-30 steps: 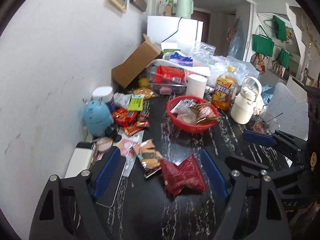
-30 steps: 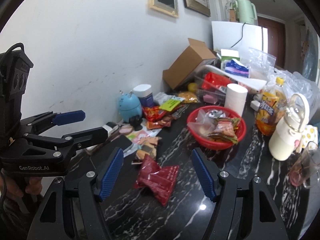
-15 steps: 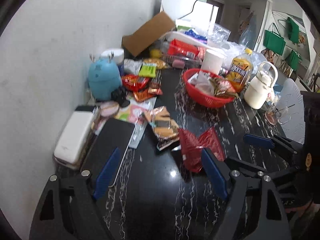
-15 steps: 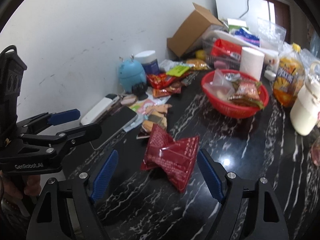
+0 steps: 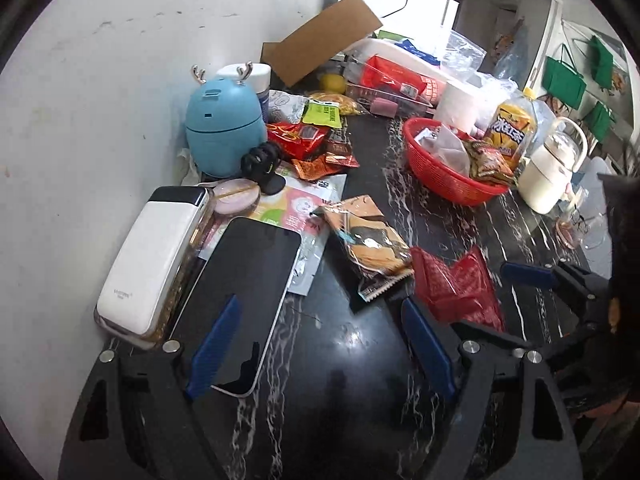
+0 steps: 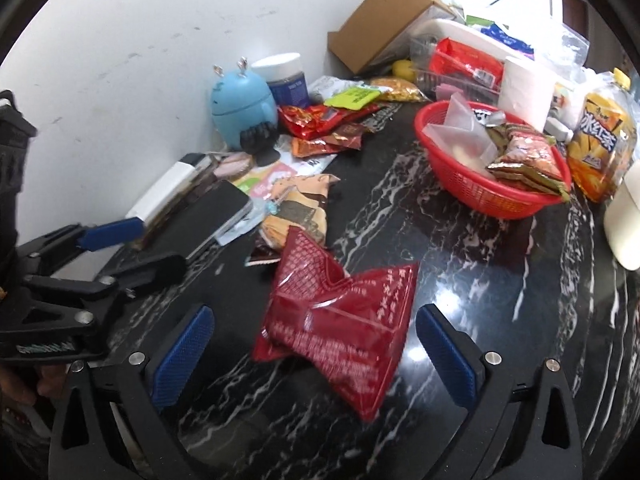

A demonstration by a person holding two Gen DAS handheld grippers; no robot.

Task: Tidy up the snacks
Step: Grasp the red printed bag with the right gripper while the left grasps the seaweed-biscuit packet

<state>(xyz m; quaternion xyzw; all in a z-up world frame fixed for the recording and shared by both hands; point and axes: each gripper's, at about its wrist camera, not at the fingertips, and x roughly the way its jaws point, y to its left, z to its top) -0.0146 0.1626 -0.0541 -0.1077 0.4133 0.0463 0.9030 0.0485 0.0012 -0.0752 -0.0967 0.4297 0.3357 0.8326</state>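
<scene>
Both grippers have dropped nearer the worktop (image 6: 460, 240). The right gripper (image 6: 316, 344), jaws spread, now flanks the red packet (image 6: 340, 320); left gripper (image 5: 320, 344) jaws spread, by the phone (image 5: 244, 292).

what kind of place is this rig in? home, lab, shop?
Most likely a home, probably a kitchen or dining corner. A cluttered black marble-look table against a white wall holds a red basket of snack packets, a phone, and a cream kettle; green tote bags hang in the room behind.
</scene>
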